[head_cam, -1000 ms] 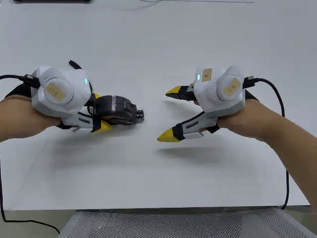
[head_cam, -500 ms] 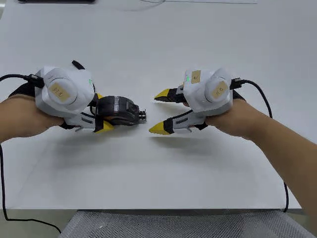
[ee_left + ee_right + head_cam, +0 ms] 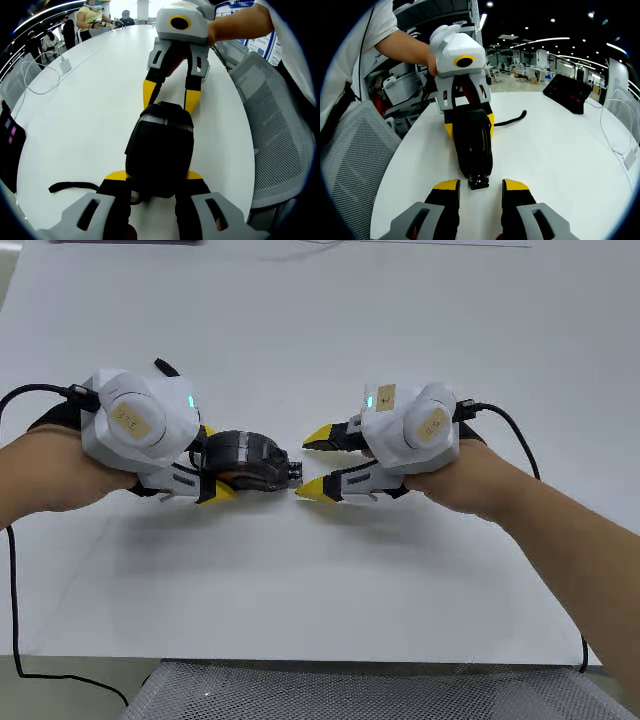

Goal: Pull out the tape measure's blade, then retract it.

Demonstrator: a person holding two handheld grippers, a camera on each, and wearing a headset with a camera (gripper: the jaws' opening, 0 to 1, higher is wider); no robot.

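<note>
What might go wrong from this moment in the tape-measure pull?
The blade's hook is small and sits at the tips of the open right hand-held gripper; the jaws may close short of it or slip off. The left hand-held gripper grips only the rear of the tape measure, so it may twist when pulled.

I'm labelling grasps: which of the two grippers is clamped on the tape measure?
The left gripper: its jaws pinch both sides of the black tape measure. The right gripper is open, its yellow tips merely flanking the hook end.
</note>
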